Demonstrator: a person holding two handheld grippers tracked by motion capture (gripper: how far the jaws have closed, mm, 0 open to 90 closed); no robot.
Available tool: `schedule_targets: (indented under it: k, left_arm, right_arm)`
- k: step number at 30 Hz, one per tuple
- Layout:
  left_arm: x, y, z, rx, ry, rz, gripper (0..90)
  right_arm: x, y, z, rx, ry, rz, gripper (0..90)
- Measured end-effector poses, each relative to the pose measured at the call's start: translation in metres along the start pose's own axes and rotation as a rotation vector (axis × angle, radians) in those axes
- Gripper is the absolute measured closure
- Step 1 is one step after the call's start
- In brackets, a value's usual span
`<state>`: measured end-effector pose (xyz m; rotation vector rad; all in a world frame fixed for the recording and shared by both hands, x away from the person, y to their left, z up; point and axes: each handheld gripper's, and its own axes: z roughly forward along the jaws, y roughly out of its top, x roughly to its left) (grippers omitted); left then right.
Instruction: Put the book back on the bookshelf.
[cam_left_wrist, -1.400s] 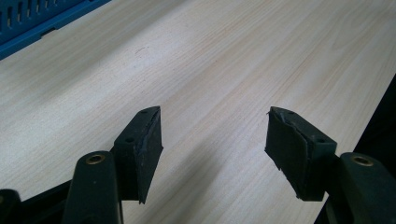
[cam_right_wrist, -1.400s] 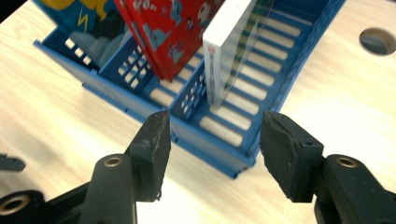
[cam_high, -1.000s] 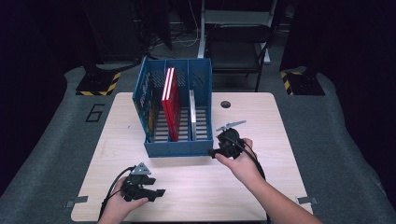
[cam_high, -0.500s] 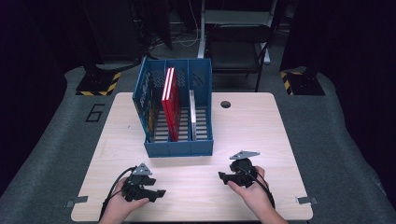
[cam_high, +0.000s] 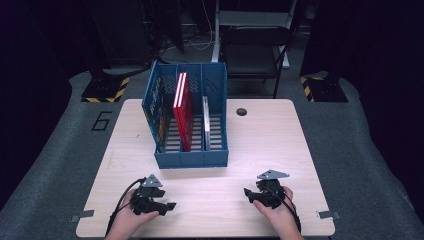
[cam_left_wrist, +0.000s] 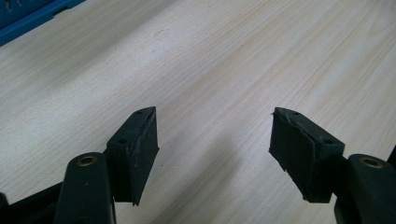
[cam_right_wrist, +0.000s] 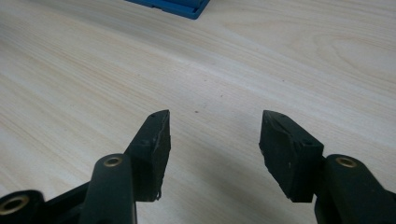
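Fingers (cam_left_wrist: 135, 154) of both the left gripper (cam_high: 159, 200) and right gripper (cam_high: 257, 192) gape wide, empty, near the blue rack (cam_high: 192, 159); its red book (cam_high: 182, 107) stands inside, and a careless reach could topple it.

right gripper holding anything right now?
No, the right gripper has its jaws spread with just bare table between them.
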<state>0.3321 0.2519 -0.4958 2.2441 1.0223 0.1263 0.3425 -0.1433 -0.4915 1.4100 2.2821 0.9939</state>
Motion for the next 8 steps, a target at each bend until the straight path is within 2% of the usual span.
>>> schedule_targets:
  k: [2,4,6,7,8]
  left_arm:
    - [0.001,0.0,0.0,-0.003,0.004,-0.015,32.5]
    - [0.002,0.002,0.001,-0.009,0.013,0.007,32.3]
    - [0.001,0.003,0.003,-0.009,0.017,0.016,32.3]
    - [0.001,0.003,0.003,-0.002,0.022,0.028,32.3]
    - [0.001,0.003,0.004,0.0,0.021,0.03,32.3]
  right_arm:
    - [-0.004,-0.002,0.001,-0.012,0.003,0.006,43.0]
    - [-0.006,-0.004,0.001,0.0,0.003,0.025,43.0]
    - [-0.01,-0.005,0.003,0.001,-0.006,0.011,43.0]
    - [-0.01,-0.006,0.003,0.001,-0.012,0.03,42.8]
    - [-0.013,-0.007,0.004,0.003,-0.013,0.016,42.5]
